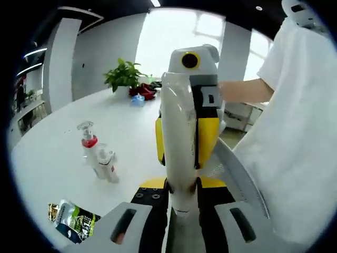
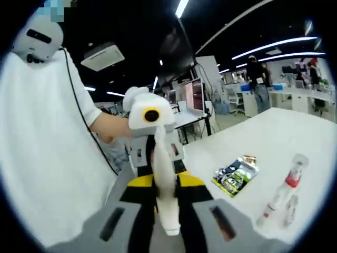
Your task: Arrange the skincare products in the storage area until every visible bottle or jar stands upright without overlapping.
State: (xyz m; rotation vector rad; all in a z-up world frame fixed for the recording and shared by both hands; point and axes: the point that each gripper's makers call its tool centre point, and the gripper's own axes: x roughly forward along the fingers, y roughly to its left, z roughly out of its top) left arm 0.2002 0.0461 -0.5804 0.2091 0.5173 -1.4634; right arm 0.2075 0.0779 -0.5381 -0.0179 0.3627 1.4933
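I see my left hand-held gripper (image 1: 179, 197) and right hand-held gripper (image 2: 166, 211) both clamped on one white bottle (image 1: 181, 132), smooth, likely slippery, best gripped mid-body. Farther, at nine o'clock on the desk (image 1: 63, 142), stand small pump bottles (image 1: 97, 155), light, tippy; a snack packet (image 1: 73, 219) lies at seven.

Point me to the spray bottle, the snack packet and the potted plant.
Spray bottle (image 1: 97, 155): left gripper view, on its white body.
Snack packet (image 2: 235, 175): right gripper view, middle of the packet.
Potted plant (image 1: 124, 75): left gripper view, on the leaves.
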